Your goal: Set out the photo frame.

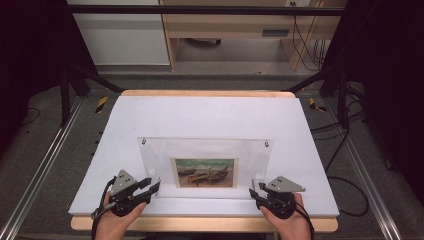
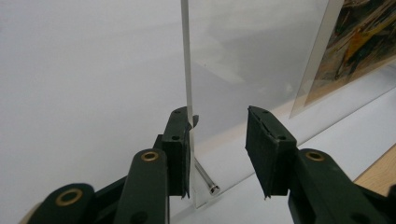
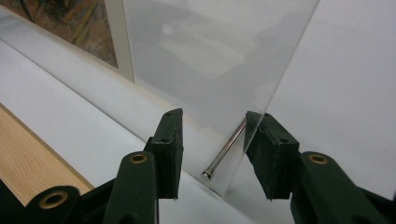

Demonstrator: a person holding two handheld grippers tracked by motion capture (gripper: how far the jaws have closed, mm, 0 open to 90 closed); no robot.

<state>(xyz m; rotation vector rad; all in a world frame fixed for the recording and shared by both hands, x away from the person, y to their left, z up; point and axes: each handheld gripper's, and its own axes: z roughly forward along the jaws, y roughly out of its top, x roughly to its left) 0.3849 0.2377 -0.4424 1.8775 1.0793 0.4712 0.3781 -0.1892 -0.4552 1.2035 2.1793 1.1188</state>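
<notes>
High view: a clear acrylic frame (image 1: 205, 167) holding a boat painting (image 1: 205, 173) stands on the white board (image 1: 210, 117), flanked by the left gripper (image 1: 151, 188) and right gripper (image 1: 253, 191).

Left gripper view: matte black jaws spread; one pad touches the frame's edge beside a steel pin (image 2: 205, 176).

Right gripper view: jaws spread astride the frame's lower corner and its pin (image 3: 225, 149).

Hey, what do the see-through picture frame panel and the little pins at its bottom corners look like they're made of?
The frame panel looks like clear acrylic or glass, glossy: the table shows through it and its cut edge catches light; which one is unclear. The pins look like polished metal, probably steel: silvery, bright highlights, a small rounded head.
</notes>
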